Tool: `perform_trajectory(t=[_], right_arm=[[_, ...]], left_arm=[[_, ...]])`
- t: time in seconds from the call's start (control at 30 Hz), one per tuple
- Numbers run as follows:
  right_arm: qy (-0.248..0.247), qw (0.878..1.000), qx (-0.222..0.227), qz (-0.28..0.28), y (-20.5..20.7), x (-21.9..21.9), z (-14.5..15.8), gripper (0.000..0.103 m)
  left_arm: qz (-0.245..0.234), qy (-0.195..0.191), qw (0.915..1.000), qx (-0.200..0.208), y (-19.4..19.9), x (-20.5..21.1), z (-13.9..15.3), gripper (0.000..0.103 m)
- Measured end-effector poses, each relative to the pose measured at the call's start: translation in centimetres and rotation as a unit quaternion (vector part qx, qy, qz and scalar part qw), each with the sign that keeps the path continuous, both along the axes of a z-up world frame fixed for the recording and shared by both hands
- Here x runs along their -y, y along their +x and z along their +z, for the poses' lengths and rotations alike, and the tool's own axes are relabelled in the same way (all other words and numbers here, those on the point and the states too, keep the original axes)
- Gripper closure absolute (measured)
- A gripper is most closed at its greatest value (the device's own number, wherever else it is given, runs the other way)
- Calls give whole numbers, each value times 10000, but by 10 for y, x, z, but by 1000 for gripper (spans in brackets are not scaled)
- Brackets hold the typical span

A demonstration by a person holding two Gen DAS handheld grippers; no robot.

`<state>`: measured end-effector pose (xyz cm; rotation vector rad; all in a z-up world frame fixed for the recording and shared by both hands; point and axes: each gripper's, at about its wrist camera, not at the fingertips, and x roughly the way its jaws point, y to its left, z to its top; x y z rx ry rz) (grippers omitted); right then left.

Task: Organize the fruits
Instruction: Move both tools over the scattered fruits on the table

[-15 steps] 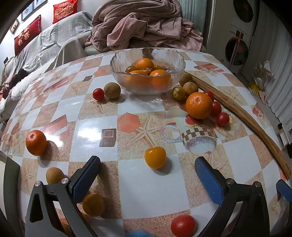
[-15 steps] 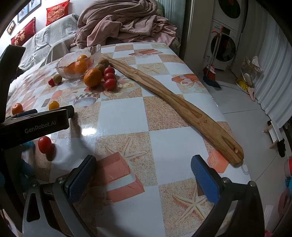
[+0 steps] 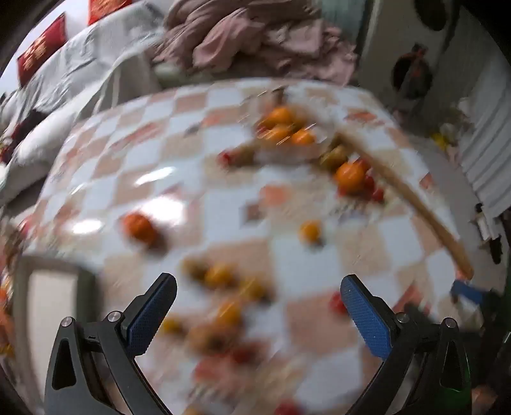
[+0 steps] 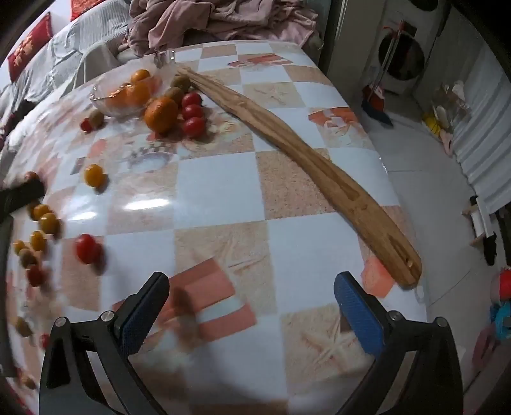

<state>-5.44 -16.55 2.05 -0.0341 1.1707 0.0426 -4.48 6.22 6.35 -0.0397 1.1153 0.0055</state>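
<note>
A glass bowl [image 4: 105, 102] with oranges stands at the far side of the checkered table. A large orange [image 4: 160, 114] and three red tomatoes [image 4: 193, 126] lie beside it. A yellow tomato [image 4: 94, 175], a red tomato [image 4: 87, 249] and several small fruits [image 4: 41, 223] lie scattered at the left. The left wrist view is blurred; it shows the bowl [image 3: 281, 140], an orange [image 3: 139, 225] and scattered fruits [image 3: 223, 277]. My left gripper [image 3: 255, 316] is open and empty above the table. My right gripper [image 4: 249, 313] is open and empty above the table's near part.
A long wooden board [image 4: 306, 166] lies diagonally across the table's right side, its end near the table edge. A sofa with a pink blanket [image 4: 207, 22] stands behind the table. A washing machine [image 4: 402, 57] and floor clutter are at the right.
Both grippers have pulled back and risen; more of the table and more fruits at the near left show. The left view is now motion-blurred. Both grippers stay open.
</note>
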Motion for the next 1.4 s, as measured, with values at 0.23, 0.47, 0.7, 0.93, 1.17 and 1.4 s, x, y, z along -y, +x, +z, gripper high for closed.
perform_trajectory(t=[0.23, 0.47, 0.7, 0.93, 1.17, 1.4], right_arm=[[61, 9972, -430, 607, -17, -46, 18, 0], [209, 9949, -602, 778, -20, -80, 25, 0], [436, 9923, -889, 739, -21, -92, 24, 0], [281, 9931, -923, 660, -23, -97, 25, 0], [301, 9928, -1001, 586, -23, -95, 24, 0], [367, 9922, -1021, 620, -22, -96, 23, 0]], left_arm=[[754, 128, 9932, -874, -69, -59, -16, 0], [835, 133, 9894, -1182, -89, -74, -30, 0], [687, 100, 9879, -1390, -82, -74, -36, 0], [698, 30, 9871, -1438, -81, -81, -39, 0], [704, 7, 9872, -1431, -80, -87, -40, 0], [708, 32, 9870, -1439, -79, -82, -40, 0]])
